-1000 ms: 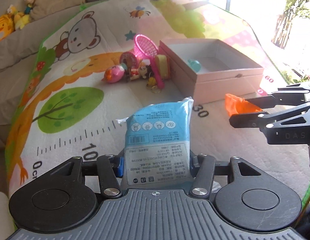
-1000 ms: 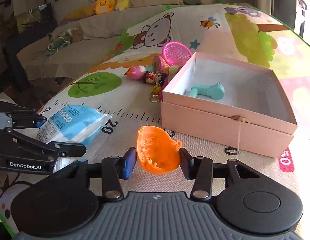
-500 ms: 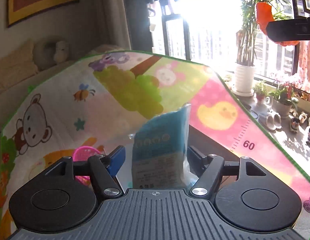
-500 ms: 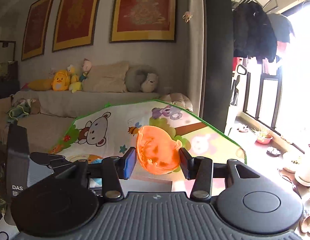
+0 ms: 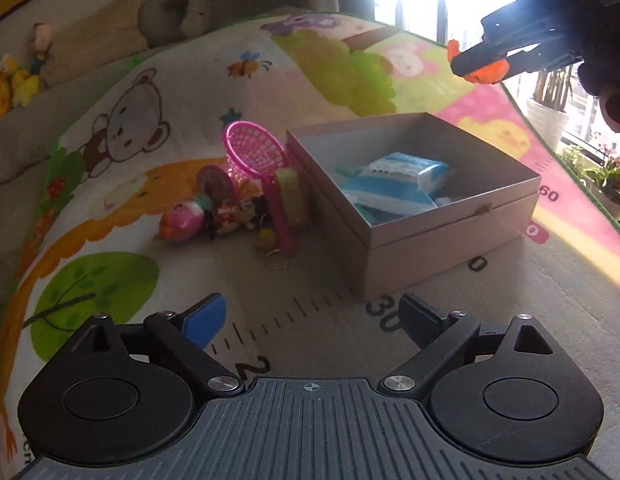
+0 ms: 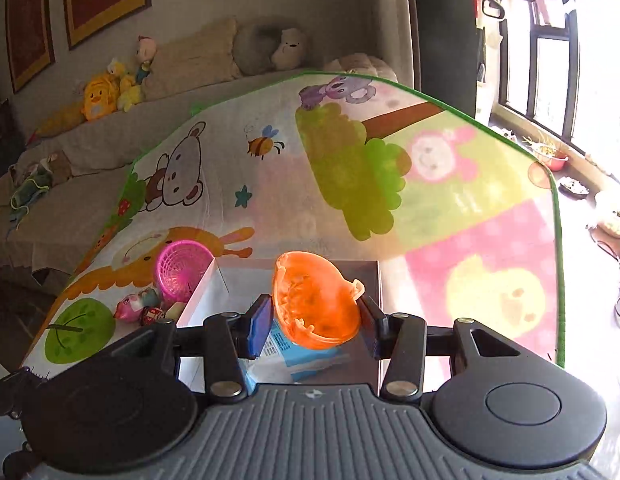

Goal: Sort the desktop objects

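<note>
1. Gaping wide, left gripper [image 5: 310, 316] has just been opening, nothing between jaws.
2. Blue packet [image 5: 393, 184] lies inside pink box [image 5: 449, 240].
3. Right gripper [image 6: 313, 320] clamps orange toy [image 6: 313, 300] above box.

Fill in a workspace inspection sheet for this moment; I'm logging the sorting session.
Surface: cartoon play mat, printed ruler marks.
Job's things: blue packet lying in pink box; orange toy held above box.
Clutter: pink net basket, small figures left of box.
Grippers: left gripper open, empty, jaws just opened; right gripper shut on orange toy.
Cables: nothing seen.
Surroundings: sofa with plush toys, window plants.
</note>
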A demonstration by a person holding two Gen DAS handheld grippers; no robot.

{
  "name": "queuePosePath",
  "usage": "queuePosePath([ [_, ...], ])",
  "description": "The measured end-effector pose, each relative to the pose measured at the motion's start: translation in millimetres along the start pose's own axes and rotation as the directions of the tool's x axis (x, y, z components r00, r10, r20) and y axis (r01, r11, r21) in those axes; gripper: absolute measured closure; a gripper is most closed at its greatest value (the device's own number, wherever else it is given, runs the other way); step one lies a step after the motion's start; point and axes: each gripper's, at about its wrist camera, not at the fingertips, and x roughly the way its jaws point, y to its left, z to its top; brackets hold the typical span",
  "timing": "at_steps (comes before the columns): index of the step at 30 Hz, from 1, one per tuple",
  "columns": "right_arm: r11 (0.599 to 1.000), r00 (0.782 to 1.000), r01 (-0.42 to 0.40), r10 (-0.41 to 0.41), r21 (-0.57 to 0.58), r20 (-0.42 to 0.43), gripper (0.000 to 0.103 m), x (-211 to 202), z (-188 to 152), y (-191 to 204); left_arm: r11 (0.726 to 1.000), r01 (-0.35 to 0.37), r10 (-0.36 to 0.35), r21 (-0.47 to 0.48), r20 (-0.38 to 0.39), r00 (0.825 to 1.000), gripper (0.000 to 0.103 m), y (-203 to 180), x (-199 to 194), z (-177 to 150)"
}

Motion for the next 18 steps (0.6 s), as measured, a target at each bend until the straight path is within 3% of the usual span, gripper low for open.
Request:
queuePosePath([
  [3,1.0,0.998,0.016,-0.017,-0.021,-0.057,0.038,34,10,13,0.997,-0.065,0.066,-0.05,0.011,0.998,0.003,18,-1,-9],
  [6,0.995,0.995,-0.012,0.001,-0.102,-0.1,0.037,50,12,46,0.983,-0.134,0.137,-0.124,0.017,0.99,0.002,40,2,-18],
  [9,0.985,0.991,-0.066,0.046,-0.157,-0.128,0.025,63,17,83,0.961,-0.141,0.14,-0.238,-0.023,0.99,0.002,65,11,-27],
  [11,0.978,0.983,-0.12,0.093,-0.17,-0.16,0.016,78,23,112,0.955,-0.138,0.134,-0.261,-0.031,0.99,0.002,71,13,-31],
  [14,0.964,0.978,-0.142,0.101,-0.223,-0.185,0.015,105,30,154,0.953,-0.115,0.116,-0.281,-0.014,0.993,0.002,75,9,-34],
  [16,0.962,0.988,-0.085,0.047,-0.26,-0.15,0.017,122,34,175,0.953,-0.107,0.111,-0.284,-0.002,0.994,0.001,75,7,-36],
  [18,0.967,0.994,-0.041,0.015,-0.25,-0.106,0.027,137,46,182,0.954,-0.086,0.094,-0.286,0.013,0.996,0.001,76,4,-38],
])
